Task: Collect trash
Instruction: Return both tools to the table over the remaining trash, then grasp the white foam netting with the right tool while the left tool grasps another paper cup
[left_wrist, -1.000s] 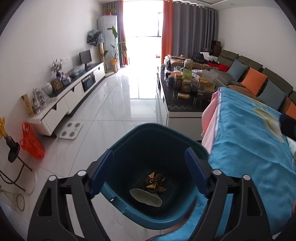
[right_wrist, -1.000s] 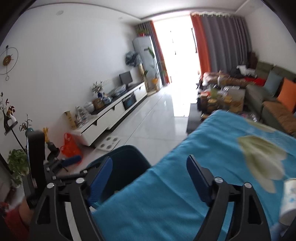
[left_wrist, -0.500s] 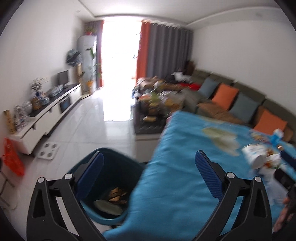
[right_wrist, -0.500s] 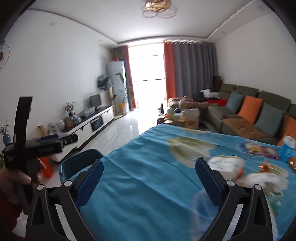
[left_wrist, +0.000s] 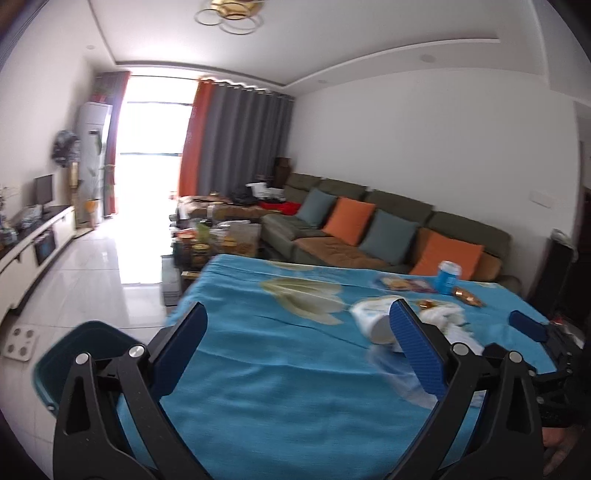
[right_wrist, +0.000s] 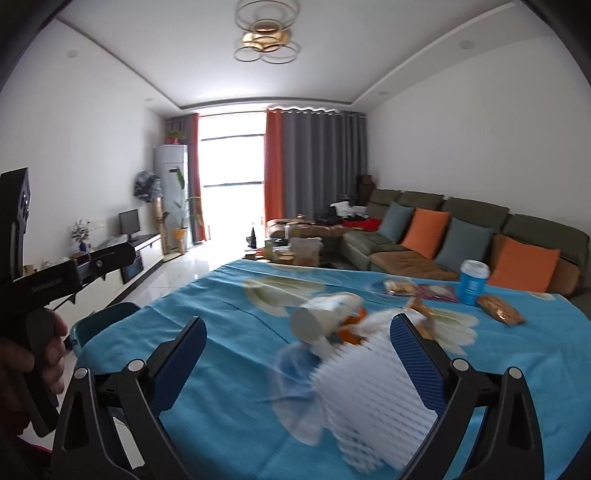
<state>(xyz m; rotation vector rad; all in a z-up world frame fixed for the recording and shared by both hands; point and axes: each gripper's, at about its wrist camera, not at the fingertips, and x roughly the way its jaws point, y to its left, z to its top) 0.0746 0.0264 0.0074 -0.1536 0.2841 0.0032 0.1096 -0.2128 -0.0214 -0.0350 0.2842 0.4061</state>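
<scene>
Looking over the scene, roughly like this:

Trash pile: a tipped paper cup (right_wrist: 325, 317), orange peel bits (right_wrist: 349, 332), a white foam net (right_wrist: 373, 398) and a clear plastic bag (right_wrist: 291, 384) lie bunched together on the blue cloth (right_wrist: 229, 369). The net and bag are blurry, so no fine detail.

More trash: farther back sit a blue can (right_wrist: 473, 282) standing upright, a cookie pack (right_wrist: 498, 309) just right of it, a flat purple wrapper (right_wrist: 437, 291) to its left, and another snack pack (right_wrist: 399, 286) beside that.

Bin: the teal bin (left_wrist: 70, 354) is on the floor at the left edge of the tabletop, partly hidden behind the left tongs. The inside is not visible from here.

Right tongs (right_wrist: 297, 363): spread wide, gripping nothing, low over the cloth, with the foam net and bag right between the fingers. Cannot tell if they touch the net.

Left tongs (left_wrist: 295, 349): also spread wide and holding nothing, hovering over bare cloth. The cup (left_wrist: 375, 323) pokes out just behind the right finger.

Hands: the left hand (right_wrist: 33, 365) wraps the black handle at the left edge of the right view.

Room: green sofa (right_wrist: 461, 229) with orange and grey cushions behind the tabletop, cluttered coffee table (right_wrist: 295, 251), curtains and a bright window at the far end, TV unit (right_wrist: 147, 245) along the left wall.
</scene>
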